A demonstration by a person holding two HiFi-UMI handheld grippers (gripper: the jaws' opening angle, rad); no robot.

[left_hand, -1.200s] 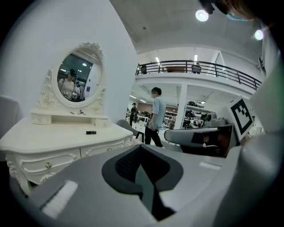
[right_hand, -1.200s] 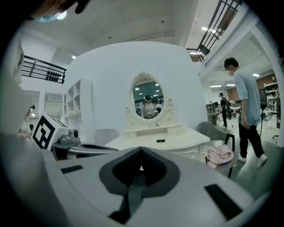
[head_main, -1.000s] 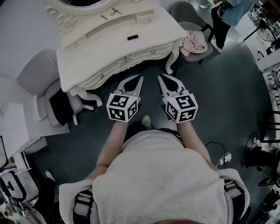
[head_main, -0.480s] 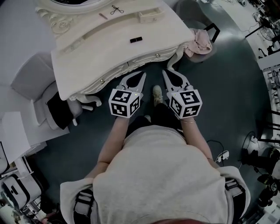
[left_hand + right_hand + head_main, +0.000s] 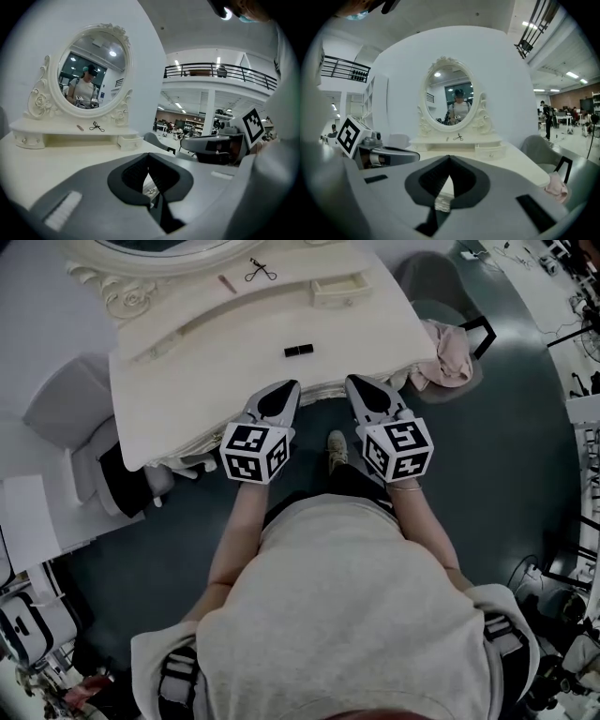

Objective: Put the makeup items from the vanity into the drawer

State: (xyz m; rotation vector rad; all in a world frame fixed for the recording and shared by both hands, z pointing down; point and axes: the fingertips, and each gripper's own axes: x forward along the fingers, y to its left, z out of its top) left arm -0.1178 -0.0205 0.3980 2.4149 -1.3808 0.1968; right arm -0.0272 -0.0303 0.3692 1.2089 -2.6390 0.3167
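The cream vanity (image 5: 197, 371) fills the top of the head view. On its top lies a small black makeup item (image 5: 297, 351). On the raised shelf under the mirror (image 5: 91, 70) lie a black eyelash curler (image 5: 262, 271) (image 5: 97, 126) (image 5: 458, 138) and a pink stick (image 5: 226, 283) (image 5: 80, 127). A small drawer (image 5: 339, 289) (image 5: 129, 141) (image 5: 490, 151) sits at the shelf's right end. My left gripper (image 5: 286, 390) (image 5: 149, 155) and right gripper (image 5: 361, 385) (image 5: 449, 159) are both shut and empty. They hover side by side at the vanity's front edge.
A grey chair (image 5: 469, 334) with a pink cloth (image 5: 448, 351) (image 5: 557, 183) stands right of the vanity. Another grey chair (image 5: 70, 399) stands at its left. The person's shoe (image 5: 337, 448) shows on the dark floor between the grippers.
The person has stepped closer to the vanity. Both grippers moved forward from over the floor to its front edge, still shut.
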